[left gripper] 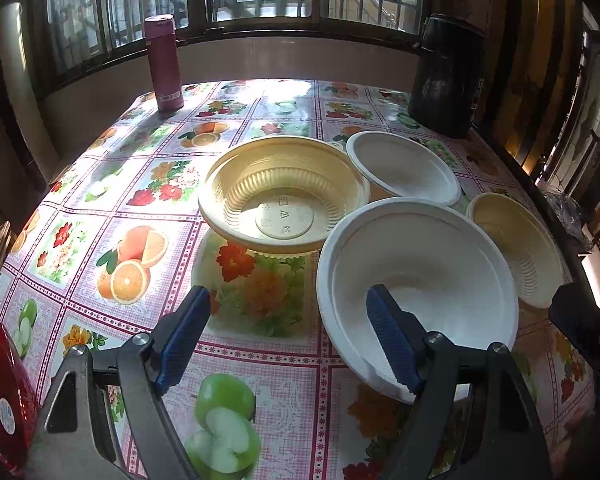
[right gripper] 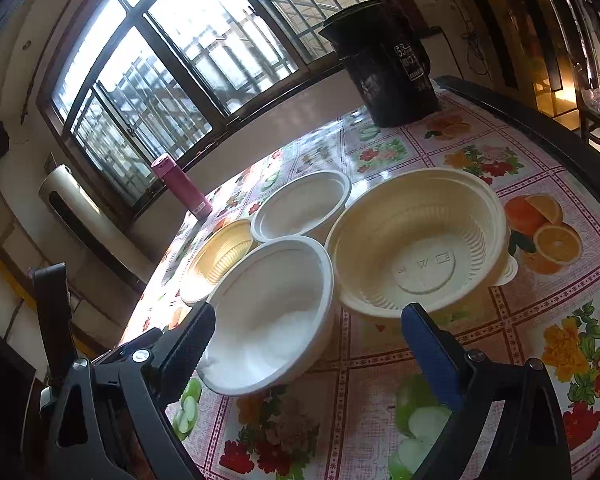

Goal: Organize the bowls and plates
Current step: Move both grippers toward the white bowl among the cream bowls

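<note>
4 bowls [left gripper: 416, 276] crowd the near right of the fruit-print table [left gripper: 100, 216], while both the left gripper [left gripper: 288, 340] and right gripper [right gripper: 312, 352] hang spread, pinching nothing.

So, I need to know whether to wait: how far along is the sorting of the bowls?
Barely started, it seems. Nothing looks stacked: two white bowls, near and far, and two yellow bowls sit separately on the tablecloth. Nothing is in hand: the left gripper and right gripper are both open and empty by the near white bowl. Grouping all four remains.
</note>
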`<state>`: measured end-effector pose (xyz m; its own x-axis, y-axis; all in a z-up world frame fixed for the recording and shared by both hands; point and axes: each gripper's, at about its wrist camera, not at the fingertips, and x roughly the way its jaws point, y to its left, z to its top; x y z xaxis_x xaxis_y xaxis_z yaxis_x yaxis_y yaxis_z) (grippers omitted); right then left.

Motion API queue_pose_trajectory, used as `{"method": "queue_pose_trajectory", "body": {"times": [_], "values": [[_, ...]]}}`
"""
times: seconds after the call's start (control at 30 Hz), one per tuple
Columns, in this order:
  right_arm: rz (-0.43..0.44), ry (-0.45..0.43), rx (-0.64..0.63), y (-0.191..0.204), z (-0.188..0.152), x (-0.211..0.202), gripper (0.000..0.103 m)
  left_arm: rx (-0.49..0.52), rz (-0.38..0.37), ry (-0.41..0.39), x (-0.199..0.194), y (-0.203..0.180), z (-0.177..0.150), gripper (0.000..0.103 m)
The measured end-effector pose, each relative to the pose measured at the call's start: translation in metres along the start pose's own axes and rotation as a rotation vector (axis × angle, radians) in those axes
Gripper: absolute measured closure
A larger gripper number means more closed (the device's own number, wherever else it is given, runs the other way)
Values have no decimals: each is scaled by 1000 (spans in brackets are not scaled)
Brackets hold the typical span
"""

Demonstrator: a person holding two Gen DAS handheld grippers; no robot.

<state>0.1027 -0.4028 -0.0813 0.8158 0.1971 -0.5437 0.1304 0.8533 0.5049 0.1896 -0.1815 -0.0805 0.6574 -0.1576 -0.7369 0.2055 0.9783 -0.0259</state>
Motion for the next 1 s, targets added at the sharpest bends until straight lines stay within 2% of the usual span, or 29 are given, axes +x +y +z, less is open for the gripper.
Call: {"method": "queue_pose_trajectory", "body": {"times": [0.47,1.0], "values": [[6,44,5,1,1,19,7,-8,-6,28,20,-4,1,22],[-8,64,2,3,0,29,7,2,-21,31,23,-5,-2,22]]}}
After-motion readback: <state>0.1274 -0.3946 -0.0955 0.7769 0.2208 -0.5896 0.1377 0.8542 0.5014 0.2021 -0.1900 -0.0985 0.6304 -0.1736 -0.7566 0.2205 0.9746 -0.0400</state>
